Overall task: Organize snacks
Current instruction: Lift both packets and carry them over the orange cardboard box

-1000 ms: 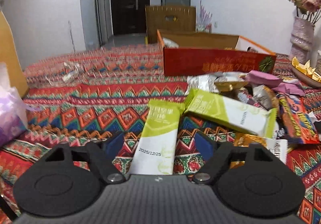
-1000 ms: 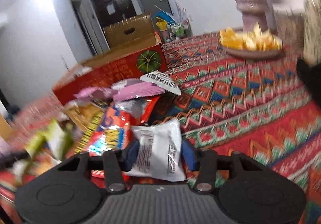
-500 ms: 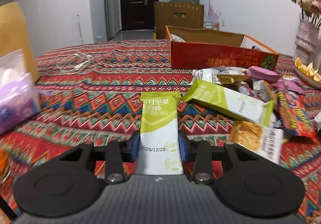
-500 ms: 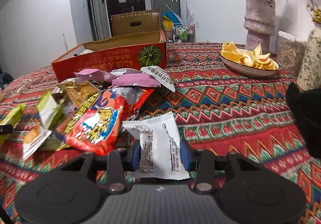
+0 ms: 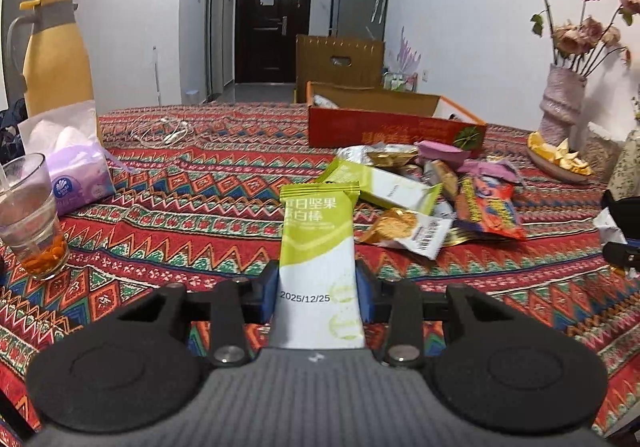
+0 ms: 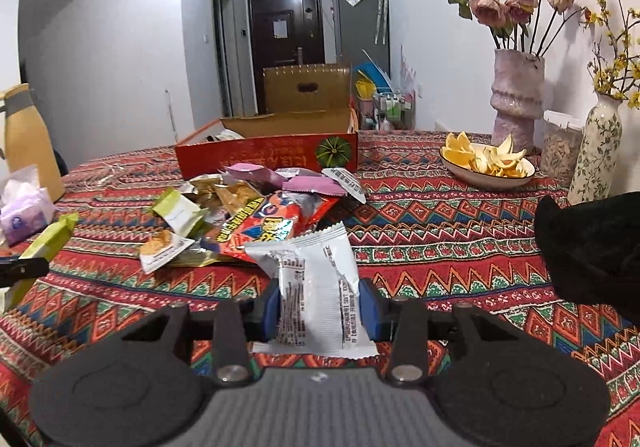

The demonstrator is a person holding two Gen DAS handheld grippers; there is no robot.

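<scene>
My left gripper [image 5: 318,297] is shut on a green and white snack bar [image 5: 318,247], held clear of the patterned tablecloth; the same bar [image 6: 44,247] shows at the left edge of the right wrist view. My right gripper [image 6: 318,305] is shut on a white snack packet [image 6: 316,287], also lifted. A pile of snacks [image 6: 256,215] lies ahead on the table, with a red bag [image 5: 486,207], a second green bar [image 5: 384,187] and pink wrappers [image 6: 280,177]. Behind the pile stands an open red cardboard box [image 5: 396,127].
A glass [image 5: 30,215] with a straw, a purple tissue pack [image 5: 76,171] and a yellow jug [image 5: 54,59] stand at the left. At the right are a plate of orange peels [image 6: 486,163], a pink vase [image 6: 516,99], a floral vase [image 6: 596,151] and a dark sleeve [image 6: 592,247].
The left gripper closed on the green bar and lifted it back from the pile. The right gripper, holding the white packet throughout, also rose and pulled back; both views levelled out.
</scene>
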